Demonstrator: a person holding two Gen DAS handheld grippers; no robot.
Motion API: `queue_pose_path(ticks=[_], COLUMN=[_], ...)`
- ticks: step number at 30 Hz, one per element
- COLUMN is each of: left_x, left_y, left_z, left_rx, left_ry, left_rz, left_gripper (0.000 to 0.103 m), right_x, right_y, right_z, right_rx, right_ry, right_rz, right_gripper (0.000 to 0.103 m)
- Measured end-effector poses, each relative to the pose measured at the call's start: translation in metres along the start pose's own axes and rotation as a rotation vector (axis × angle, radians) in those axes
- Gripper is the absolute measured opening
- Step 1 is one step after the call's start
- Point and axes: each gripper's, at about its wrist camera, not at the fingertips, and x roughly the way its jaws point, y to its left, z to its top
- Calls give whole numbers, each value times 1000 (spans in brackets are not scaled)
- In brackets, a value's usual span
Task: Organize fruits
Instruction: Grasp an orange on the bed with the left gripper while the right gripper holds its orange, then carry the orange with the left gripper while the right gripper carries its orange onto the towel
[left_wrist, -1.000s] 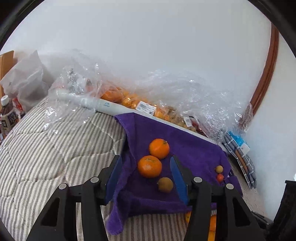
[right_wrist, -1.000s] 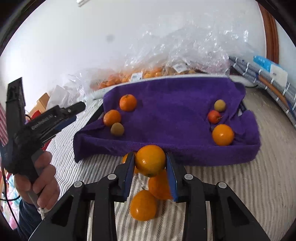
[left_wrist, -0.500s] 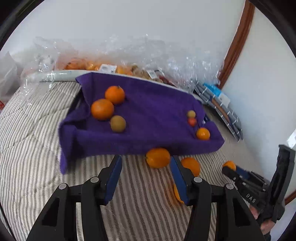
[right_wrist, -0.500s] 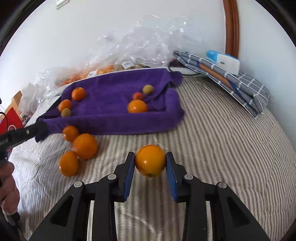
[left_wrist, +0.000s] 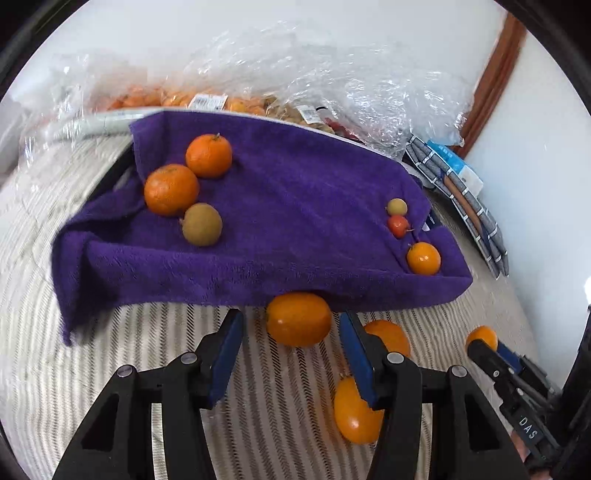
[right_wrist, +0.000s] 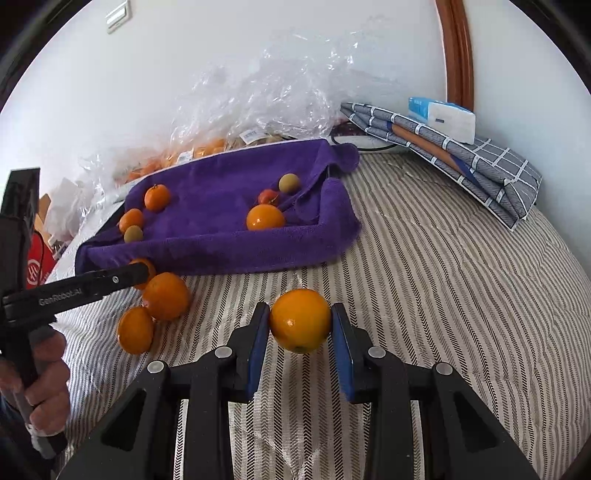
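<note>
Right gripper (right_wrist: 300, 341) pinching an orange (right_wrist: 300, 320), now swung right, off the purple towel (right_wrist: 221, 199). Left gripper (left_wrist: 291, 350), fingers spread, has dropped to a loose orange (left_wrist: 299, 319); likely next pick.

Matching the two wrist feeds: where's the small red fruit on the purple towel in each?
Left wrist: the small red fruit lies right of centre, near the purple towel's right edge, between a tan fruit above and an orange below.
Right wrist: the red fruit sits above centre, with the tan fruit at its upper right.
Shared landmark: the purple towel.
</note>
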Motion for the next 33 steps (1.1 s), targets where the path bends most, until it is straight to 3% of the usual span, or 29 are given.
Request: queue_pose_path(ticks=[3, 4, 12, 17, 23, 28, 33], left_x=[2, 3, -16, -40, -74, -100, -127], left_y=[-1, -2, 9, 27, 58, 75, 81], left_z=[1, 1, -7, -19, -32, -35, -33], left_rx=[10, 21, 26, 24, -34, -88, -108], left_ry=[-9, -11, -30, -51, -76, -114, -154], left_rz=[-4, 2, -4, 42, 68, 75, 79], left_gripper=[49, 37, 37, 37, 37, 37, 37], right_x=[1, 1, 0, -4, -10, -26, -55], right_y=[-1, 0, -1, 1, 11, 20, 33], right_z=[0, 0, 0, -1, -7, -13, -9], right_rx=[11, 5, 5, -5, -47, -19, -29], right_ry=[4, 6, -2, -15, -9, 13, -7], right_rz=[3, 4, 16, 29, -35, -8, -35], right_gripper=[33, 33, 33, 33, 33, 33, 33])
